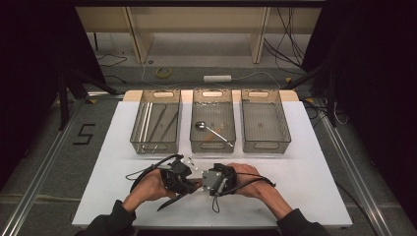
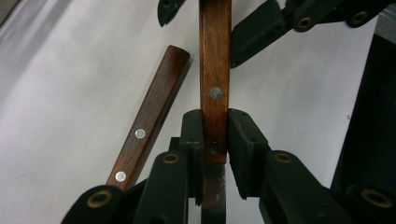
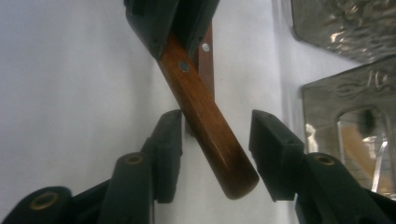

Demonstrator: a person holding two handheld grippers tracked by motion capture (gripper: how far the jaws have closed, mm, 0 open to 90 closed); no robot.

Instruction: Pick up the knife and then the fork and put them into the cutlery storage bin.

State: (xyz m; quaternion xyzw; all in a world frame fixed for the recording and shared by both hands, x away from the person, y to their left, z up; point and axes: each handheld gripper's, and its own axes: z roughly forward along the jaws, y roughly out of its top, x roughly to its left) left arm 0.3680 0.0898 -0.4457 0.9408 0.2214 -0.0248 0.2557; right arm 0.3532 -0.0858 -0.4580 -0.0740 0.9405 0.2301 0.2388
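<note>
I had the left gripper (image 2: pixel 215 135) clamped on a wooden-handled knife (image 2: pixel 215 70), its two black jaws pressed flat against the sides of the handle close to where the wood met the dark blade (image 2: pixel 213 196). The handle was a reddish-brown, straight-grained slab with round metal rivets set flush in it, and it ran straight away from the jaws toward the other tool. A second wooden handle (image 2: pixel 148 121) of the same make, with two rivets and a rounded end, lay on the white table (image 2: pixel 70 93) just beside the left jaw, angled away from the held one.

My right gripper (image 3: pixel 215 140) stood open, its jaws wide apart on either side of the held handle's free end (image 3: pixel 210 135), whose rounded butt sat between the pads; I could not tell whether either pad touched the wood. Beyond it, the left gripper's jaws gripped the same handle (image 3: pixel 182 65), with the second handle crossing behind.

From the high view both grippers (image 1: pixel 179 177) (image 1: pixel 219 179) met nose to nose near the front of the table, the knife's dark blade (image 1: pixel 169 200) slanting down toward me. Three wire-mesh metal bins (image 1: pixel 156 123) (image 1: pixel 213 142) (image 1: pixel 265 123) stood in a row behind; a shiny metal spoon (image 1: pixel 209 129) lay in the middle one, and long thin utensils lay in the left one.
</note>
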